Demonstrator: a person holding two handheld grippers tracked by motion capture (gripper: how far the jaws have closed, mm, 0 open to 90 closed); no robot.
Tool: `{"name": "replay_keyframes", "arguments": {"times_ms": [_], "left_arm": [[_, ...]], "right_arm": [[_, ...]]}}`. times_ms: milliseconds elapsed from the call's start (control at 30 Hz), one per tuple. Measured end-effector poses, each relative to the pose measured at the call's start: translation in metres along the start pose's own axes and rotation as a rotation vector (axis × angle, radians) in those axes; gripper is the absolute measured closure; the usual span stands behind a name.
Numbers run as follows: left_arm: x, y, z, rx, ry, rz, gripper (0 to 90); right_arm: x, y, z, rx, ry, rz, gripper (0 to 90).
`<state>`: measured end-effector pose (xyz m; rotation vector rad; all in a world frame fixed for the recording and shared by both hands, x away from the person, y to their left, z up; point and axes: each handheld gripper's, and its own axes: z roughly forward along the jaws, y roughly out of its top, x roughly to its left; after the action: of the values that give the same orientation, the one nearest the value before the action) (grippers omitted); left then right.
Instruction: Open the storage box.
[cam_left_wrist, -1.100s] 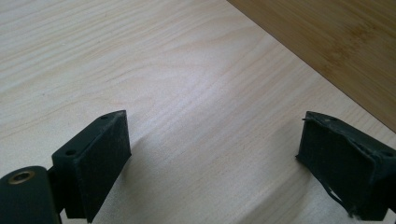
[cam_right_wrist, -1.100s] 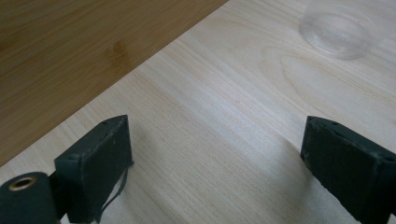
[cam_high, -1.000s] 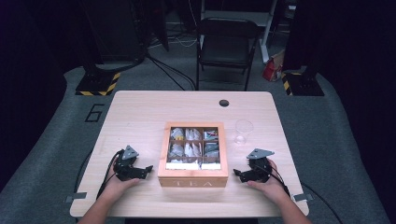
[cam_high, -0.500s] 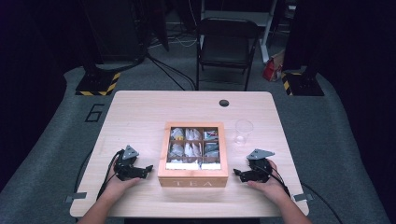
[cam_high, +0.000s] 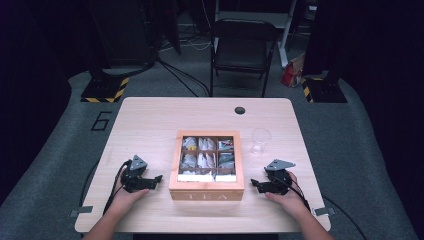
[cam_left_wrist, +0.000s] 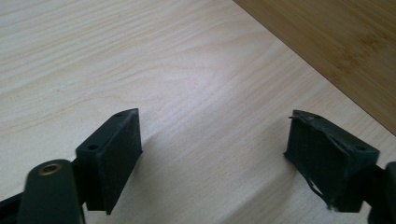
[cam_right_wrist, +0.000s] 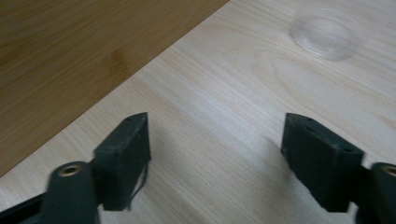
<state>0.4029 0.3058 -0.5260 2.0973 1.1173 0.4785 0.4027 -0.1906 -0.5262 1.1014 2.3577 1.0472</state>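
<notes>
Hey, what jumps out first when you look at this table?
A wooden tea box sits mid-table, its compartments full of tea bags. The left gripper and right gripper rest on either side, jaws open. A clear glass stands right of the box.

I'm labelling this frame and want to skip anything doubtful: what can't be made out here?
- Tea box sachets: too small in the high view to read.
- Clear glass: rim cut off by the right gripper view's top edge.
- Tea box wall: only a corner shows in the left gripper view.
</notes>
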Motion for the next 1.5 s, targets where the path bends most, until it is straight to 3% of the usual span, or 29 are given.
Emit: {"name": "replay_keyframes", "arguments": {"times_ms": [33,67,133,300,333,533,633,833,967,1133,1200,1500], "left_arm": [[0.0,0.0,-0.001,-0.007,-0.004,-0.018,26.4],[0.003,0.001,-0.005,0.0,-0.03,-0.053,30.1],[0.004,0.001,-0.006,0.005,-0.034,-0.071,31.3],[0.005,0.002,-0.01,-0.003,-0.017,-0.084,33.0],[0.005,0.003,-0.012,-0.004,-0.022,-0.072,34.2],[-0.003,0.007,-0.018,0.008,-0.036,-0.007,36.4],[-0.008,0.01,-0.024,-0.003,-0.041,0.003,38.2],[-0.01,0.011,-0.032,-0.031,-0.053,-0.034,39.7],[-0.01,0.012,-0.039,-0.043,-0.054,-0.051,40.8],[-0.012,0.015,-0.048,-0.062,-0.061,-0.07,41.1],[-0.013,0.015,-0.05,-0.061,-0.059,-0.065,41.0],[-0.022,0.018,-0.058,-0.063,-0.071,-0.048,40.7]], "right_arm": [[-0.001,0.002,-0.002,0.009,-0.008,0.011,32.8],[-0.001,0.002,-0.003,0.02,-0.004,0.014,34.4],[-0.002,0.003,-0.004,0.02,-0.024,0.002,34.8],[0.0,0.006,-0.009,0.014,-0.023,0.001,37.0],[0.002,0.008,-0.012,0.009,-0.005,-0.011,38.4],[0.006,0.013,-0.022,-0.009,-0.017,-0.035,40.5],[0.006,0.016,-0.03,-0.023,-0.011,-0.03,42.7],[0.009,0.019,-0.039,-0.048,-0.003,-0.013,44.9],[0.011,0.022,-0.042,-0.071,-0.009,-0.021,45.3],[0.018,0.027,-0.046,-0.07,0.02,-0.036,43.6],[0.021,0.028,-0.046,-0.062,0.021,-0.045,39.9],[0.031,0.031,-0.053,-0.056,0.048,-0.062,40.9]]}}
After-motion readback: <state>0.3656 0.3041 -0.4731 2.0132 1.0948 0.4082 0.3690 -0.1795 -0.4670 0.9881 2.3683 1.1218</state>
